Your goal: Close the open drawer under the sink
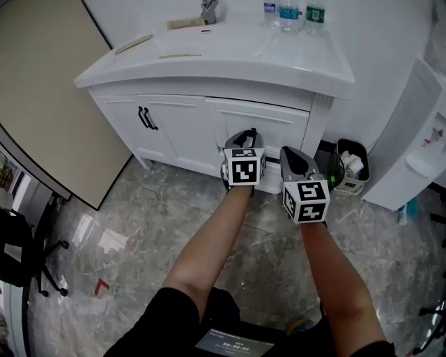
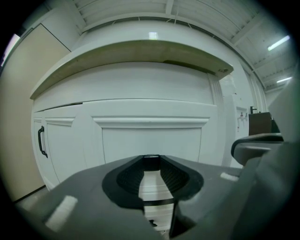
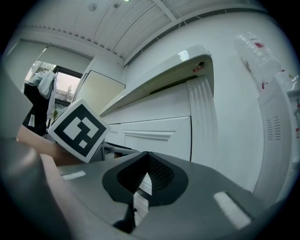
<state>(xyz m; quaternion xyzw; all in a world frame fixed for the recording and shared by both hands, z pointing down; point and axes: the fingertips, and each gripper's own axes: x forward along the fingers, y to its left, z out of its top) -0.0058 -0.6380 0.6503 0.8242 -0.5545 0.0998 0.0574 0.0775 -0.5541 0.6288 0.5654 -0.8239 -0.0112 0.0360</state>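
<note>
I see white vanity cabinet (image 1: 182,132) under sink counter, both grippers held low at its right half. Left gripper (image 2: 151,162): jaws closed, tips meeting, nothing between them; white panel fronts fill its view. Right gripper (image 3: 146,157) just beside it, jaws likewise pressed together, empty. Drawer (image 1: 272,166) shows as pale strip between grippers, near floor; seems to stand slightly out from cabinet face, though grippers hide most of it. Small bin (image 1: 350,167) right of cabinet, bottles (image 1: 289,12) on counter
</note>
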